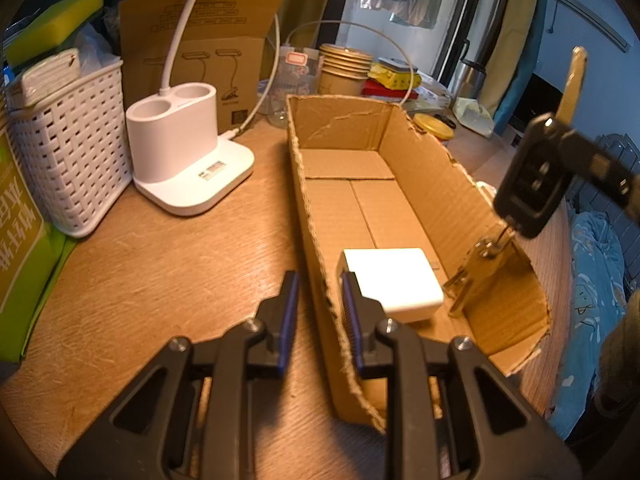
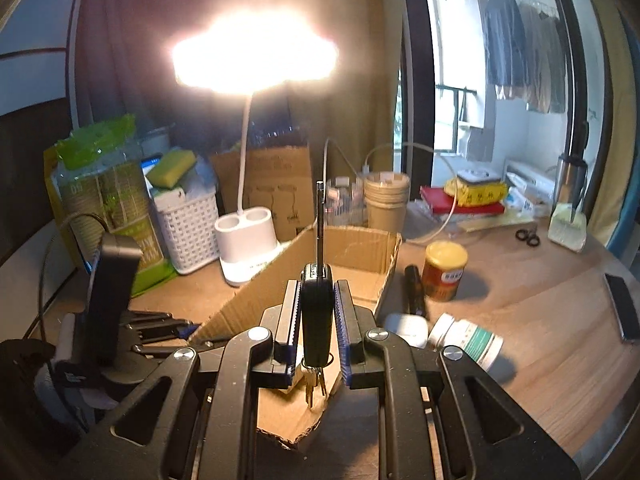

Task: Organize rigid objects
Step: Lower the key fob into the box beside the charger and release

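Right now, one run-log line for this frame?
left tongs: shut on box wall | right tongs: shut on car key, above box | in box: white charger

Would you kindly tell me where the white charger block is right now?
In the left wrist view the white charger block lies on the floor of the cardboard box, at its near end, just beyond the left hand-held gripper clamping the box wall.

Left wrist view: close, angled down along the cardboard box [image 1: 400,208] on the table [image 1: 160,272]. Right wrist view: lower, facing the lamp base [image 2: 246,240]. Shared: box, lamp base, white basket [image 2: 186,232].
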The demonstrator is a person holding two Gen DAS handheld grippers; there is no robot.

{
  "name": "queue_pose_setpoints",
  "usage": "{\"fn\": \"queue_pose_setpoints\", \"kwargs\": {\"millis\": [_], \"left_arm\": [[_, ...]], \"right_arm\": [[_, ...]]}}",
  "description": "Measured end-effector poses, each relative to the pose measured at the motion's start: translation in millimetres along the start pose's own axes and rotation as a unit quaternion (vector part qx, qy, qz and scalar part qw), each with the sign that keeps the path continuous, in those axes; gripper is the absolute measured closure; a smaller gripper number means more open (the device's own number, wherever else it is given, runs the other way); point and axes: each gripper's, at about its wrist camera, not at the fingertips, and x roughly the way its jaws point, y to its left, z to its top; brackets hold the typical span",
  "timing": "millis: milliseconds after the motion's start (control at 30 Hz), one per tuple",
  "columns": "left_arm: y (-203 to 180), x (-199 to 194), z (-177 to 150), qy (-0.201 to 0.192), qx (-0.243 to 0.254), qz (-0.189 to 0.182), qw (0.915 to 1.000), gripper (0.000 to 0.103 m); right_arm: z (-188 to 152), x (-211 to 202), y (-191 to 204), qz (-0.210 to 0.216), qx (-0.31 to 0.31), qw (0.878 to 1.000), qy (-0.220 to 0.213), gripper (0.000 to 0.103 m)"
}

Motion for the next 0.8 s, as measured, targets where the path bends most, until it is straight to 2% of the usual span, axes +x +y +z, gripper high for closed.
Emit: {"fn": "queue_pose_setpoints", "kwargs": {"millis": [533,800], "left_arm": [[-0.6,-1.4,-1.0,0.001,-0.001,-0.002,1.0000,0.080],[-1.0,-0.5,-0.8,0.001,0.000,-0.002,1.0000,0.080]], "right_arm": [[-16.5,48.5,-8.3,-0.009,0.007,0.997,0.072,0.086],[-17.2,69.2,-2.4,-0.026,-0.024,0.995,0.097,0.085]]}}
